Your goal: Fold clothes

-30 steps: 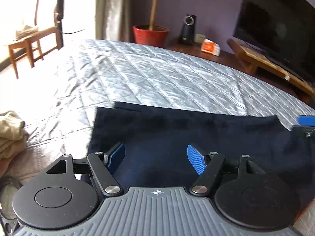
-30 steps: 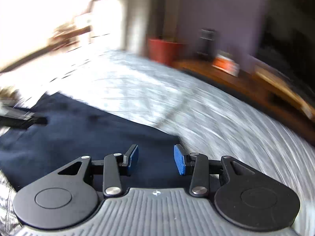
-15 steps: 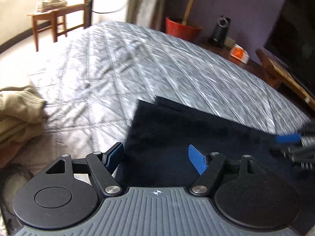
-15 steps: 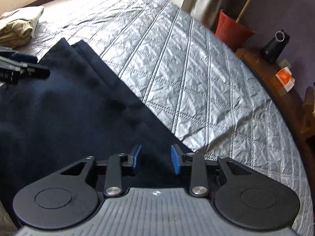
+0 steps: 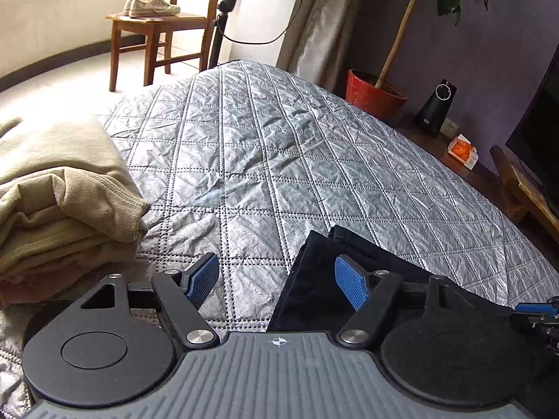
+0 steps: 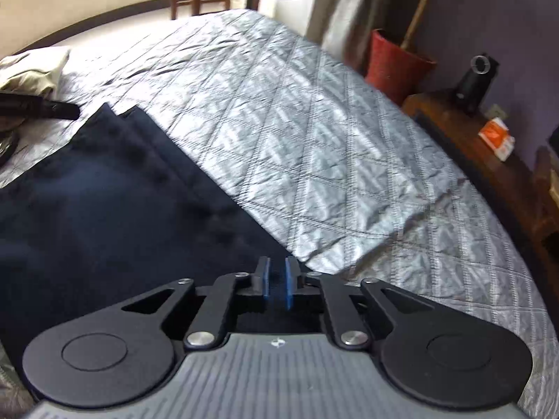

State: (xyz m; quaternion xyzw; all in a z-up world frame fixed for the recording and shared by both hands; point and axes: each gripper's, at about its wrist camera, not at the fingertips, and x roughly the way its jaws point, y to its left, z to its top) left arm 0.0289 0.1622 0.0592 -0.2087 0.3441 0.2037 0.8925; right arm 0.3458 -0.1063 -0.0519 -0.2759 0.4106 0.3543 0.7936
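A dark navy garment (image 6: pixel 104 202) lies flat on the grey quilted bed (image 6: pixel 314 139). My right gripper (image 6: pixel 277 288) is shut at the garment's near right edge, with dark cloth between its blue pads. My left gripper (image 5: pixel 276 279) is open and straddles the garment's left corner (image 5: pixel 314 279): its right finger is over the cloth, its left finger over bare quilt (image 5: pixel 262 174). The left gripper also shows as a black bar in the right wrist view (image 6: pixel 38 108). The right gripper's blue tip shows at the edge of the left wrist view (image 5: pixel 534 309).
A stack of folded beige clothes (image 5: pixel 59 206) sits on the bed just left of my left gripper. Beyond the bed stand a wooden chair with shoes (image 5: pixel 153 28), a red plant pot (image 5: pixel 374 94), a wooden bench (image 5: pixel 520 188) and a TV (image 5: pixel 538 132).
The right gripper has closed on the garment's edge. The left gripper has moved left, from over the cloth to its left corner, staying open.
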